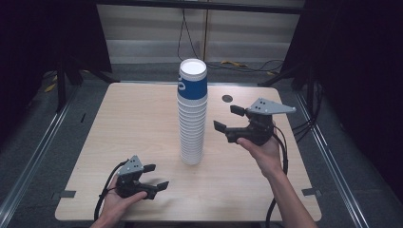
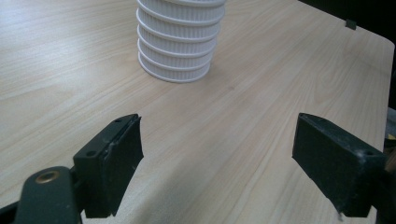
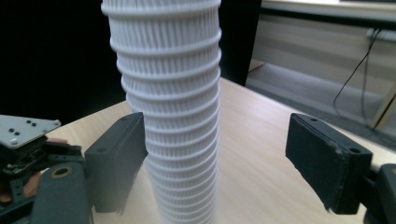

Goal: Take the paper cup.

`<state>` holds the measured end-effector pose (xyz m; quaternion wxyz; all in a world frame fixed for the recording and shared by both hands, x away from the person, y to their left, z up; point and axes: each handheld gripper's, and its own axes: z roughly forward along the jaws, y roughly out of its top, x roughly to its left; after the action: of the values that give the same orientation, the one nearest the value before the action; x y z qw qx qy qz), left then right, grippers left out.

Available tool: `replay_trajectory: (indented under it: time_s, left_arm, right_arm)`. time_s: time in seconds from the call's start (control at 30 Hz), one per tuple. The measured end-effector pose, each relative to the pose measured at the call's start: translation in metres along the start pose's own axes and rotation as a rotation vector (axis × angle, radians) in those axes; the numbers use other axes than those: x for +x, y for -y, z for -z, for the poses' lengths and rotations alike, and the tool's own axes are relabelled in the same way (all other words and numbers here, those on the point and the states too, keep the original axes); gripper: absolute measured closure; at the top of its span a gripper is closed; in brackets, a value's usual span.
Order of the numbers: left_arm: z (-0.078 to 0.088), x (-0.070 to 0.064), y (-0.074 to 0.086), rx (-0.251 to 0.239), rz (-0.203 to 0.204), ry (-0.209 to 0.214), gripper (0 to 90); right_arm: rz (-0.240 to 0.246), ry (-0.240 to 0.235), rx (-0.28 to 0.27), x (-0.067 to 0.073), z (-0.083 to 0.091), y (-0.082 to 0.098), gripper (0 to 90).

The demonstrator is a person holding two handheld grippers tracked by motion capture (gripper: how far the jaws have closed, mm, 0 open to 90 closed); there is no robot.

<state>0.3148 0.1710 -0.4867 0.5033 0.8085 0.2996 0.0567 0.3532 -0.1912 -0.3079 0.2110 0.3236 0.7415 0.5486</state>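
Observation:
A tall stack of white ribbed paper cups (image 1: 192,123) stands upright in the middle of the wooden table (image 1: 138,118); its top cup wears a blue sleeve. My right gripper (image 1: 227,118) is held above the table just right of the stack, pointing at it, open and apart from it. In the right gripper view the stack (image 3: 170,116) rises beyond the wide jaws of that gripper (image 3: 219,161), nearer the left one, untouched. My left gripper (image 1: 159,176) rests low near the front left, open and empty. From the left gripper (image 2: 217,158) the stack's base (image 2: 179,42) lies well ahead.
A small dark round hole (image 1: 227,98) sits in the tabletop behind the right gripper. Black tape tabs mark the front corners (image 1: 62,194). Cables lie on the floor beyond the far edge (image 1: 237,64). Metal rails run along both sides of the table.

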Motion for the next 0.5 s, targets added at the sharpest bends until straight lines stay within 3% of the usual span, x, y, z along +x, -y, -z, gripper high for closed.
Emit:
replay_trajectory:
  time_s: [0.5]
  left_arm:
    - [0.001,-0.001,0.0,-0.011,-0.001,-0.005,17.0]
  right_arm:
    - [0.061,-0.046,-0.039,0.005,0.001,-0.049,19.6]
